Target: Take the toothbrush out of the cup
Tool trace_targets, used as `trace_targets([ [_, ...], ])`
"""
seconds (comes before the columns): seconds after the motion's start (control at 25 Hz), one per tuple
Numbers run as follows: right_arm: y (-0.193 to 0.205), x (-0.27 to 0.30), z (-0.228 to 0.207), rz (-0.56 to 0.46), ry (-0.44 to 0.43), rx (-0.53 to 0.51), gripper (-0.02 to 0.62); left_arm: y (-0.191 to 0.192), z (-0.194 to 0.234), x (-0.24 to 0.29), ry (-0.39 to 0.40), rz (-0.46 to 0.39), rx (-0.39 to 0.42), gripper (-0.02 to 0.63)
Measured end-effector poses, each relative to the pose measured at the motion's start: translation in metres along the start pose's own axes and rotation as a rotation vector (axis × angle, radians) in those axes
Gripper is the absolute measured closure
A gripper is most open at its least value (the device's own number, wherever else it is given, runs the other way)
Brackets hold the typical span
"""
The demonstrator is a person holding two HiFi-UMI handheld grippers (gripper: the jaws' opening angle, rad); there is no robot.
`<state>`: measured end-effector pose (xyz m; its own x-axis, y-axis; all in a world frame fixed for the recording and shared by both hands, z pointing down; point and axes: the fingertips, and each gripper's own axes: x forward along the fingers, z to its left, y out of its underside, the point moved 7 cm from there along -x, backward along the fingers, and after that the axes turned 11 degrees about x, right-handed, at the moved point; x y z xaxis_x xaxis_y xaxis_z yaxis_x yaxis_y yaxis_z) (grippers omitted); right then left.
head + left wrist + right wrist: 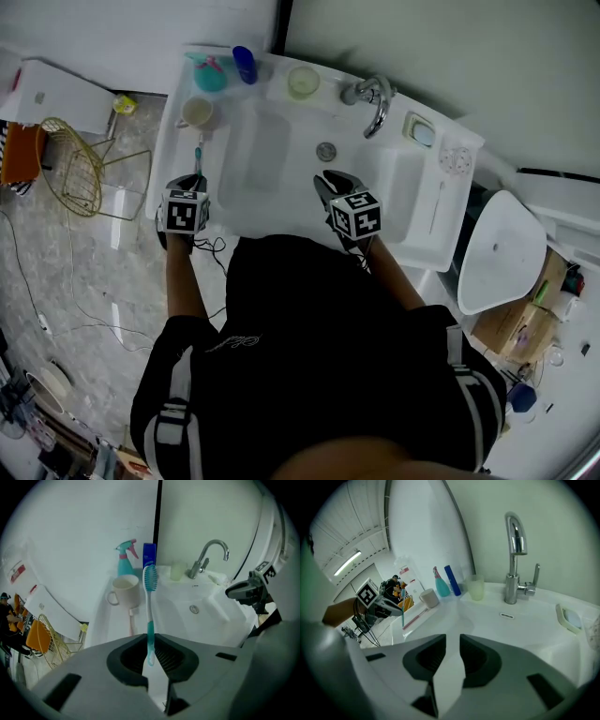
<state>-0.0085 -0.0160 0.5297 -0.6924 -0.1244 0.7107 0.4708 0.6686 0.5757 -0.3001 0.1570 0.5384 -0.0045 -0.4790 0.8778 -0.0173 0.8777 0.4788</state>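
Note:
My left gripper (192,180) is shut on the handle of a teal and white toothbrush (198,153), held over the left rim of the sink. In the left gripper view the toothbrush (149,616) stands upright between the jaws (152,656), bristles at the top. The white handled cup (198,112) stands apart, just behind the brush; it shows again as the cup (125,590) beside the brush head. My right gripper (330,184) hovers over the basin's front edge. Its jaws (451,656) stand open with nothing between them.
A pink toothbrush (131,620) lies on the sink's left ledge. Behind the cup stand a teal spray bottle (211,73), a blue bottle (245,64) and a pale tumbler (303,82). The faucet (375,101) and soap dish (421,130) are at the back right. A wire basket (75,171) sits on the floor at left.

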Motion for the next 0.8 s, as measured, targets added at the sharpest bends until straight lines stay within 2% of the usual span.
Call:
trace_targets([
  [0.2,0.003,-0.004,-0.005,-0.002,0.019,0.012,0.497,0.012,0.000,0.030,0.008,0.058,0.012,0.552],
  [0.44,0.004,-0.008,-0.011,-0.012,0.033,0.031,0.497,0.021,0.003,0.060,-0.001,0.076,-0.014,0.555],
  [0.52,0.003,-0.009,-0.013,-0.015,0.036,0.037,0.497,0.024,0.004,0.066,-0.013,0.077,-0.023,0.604],
  [0.68,0.006,-0.010,-0.015,-0.013,0.041,0.048,0.497,0.028,0.010,0.075,-0.038,0.082,-0.058,0.604],
  [0.8,0.006,-0.009,-0.014,-0.013,0.037,0.047,0.497,0.028,0.012,0.074,-0.056,0.083,-0.054,0.604],
])
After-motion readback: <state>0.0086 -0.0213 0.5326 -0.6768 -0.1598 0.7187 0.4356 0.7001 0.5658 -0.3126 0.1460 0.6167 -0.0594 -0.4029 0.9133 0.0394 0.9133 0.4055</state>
